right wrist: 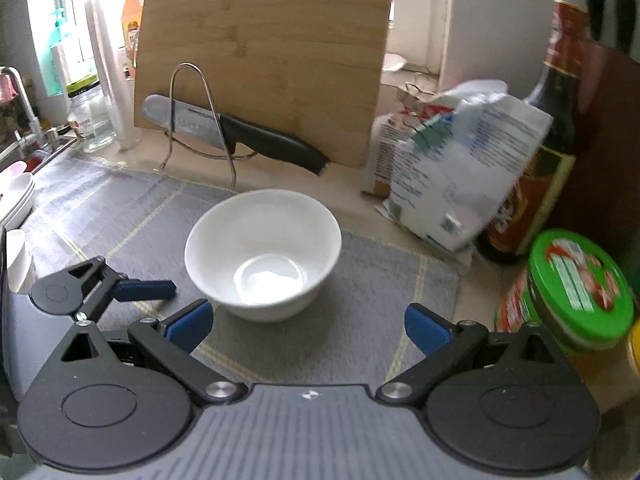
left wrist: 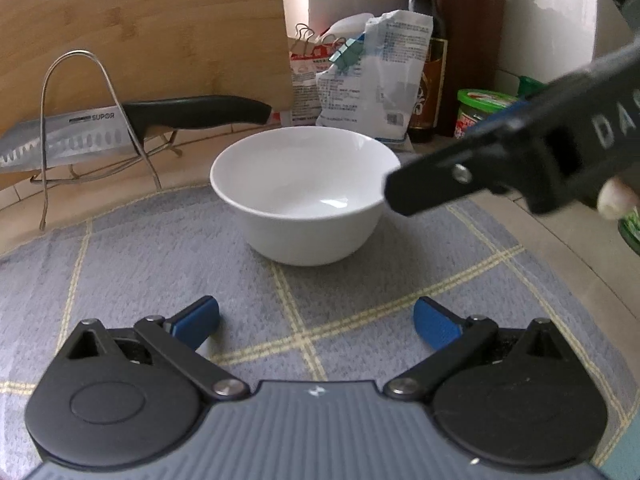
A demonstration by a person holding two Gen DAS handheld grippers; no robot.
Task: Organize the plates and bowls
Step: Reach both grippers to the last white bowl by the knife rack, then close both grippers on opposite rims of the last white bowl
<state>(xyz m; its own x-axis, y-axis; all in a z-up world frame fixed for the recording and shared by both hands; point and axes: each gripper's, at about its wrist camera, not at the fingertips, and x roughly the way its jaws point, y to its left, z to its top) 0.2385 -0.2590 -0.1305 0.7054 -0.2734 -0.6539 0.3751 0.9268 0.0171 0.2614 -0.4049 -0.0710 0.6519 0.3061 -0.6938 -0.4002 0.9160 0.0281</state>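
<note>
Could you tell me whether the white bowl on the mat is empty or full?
Empty: the white bowl stands upright, its bare glossy bottom visible.

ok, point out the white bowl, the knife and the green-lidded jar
white bowl (right wrist: pixel 262 276): right wrist view, inner bottom.
knife (left wrist: pixel 196 111): left wrist view, black handle.
green-lidded jar (right wrist: pixel 582 284): right wrist view, lid top.

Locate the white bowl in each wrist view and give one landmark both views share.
Left wrist: white bowl centre, on the grey mat, above the open left gripper.
Right wrist: bowl left of centre, just beyond the open right gripper.
Shared landmark: black-handled knife in the wire rack.
</note>
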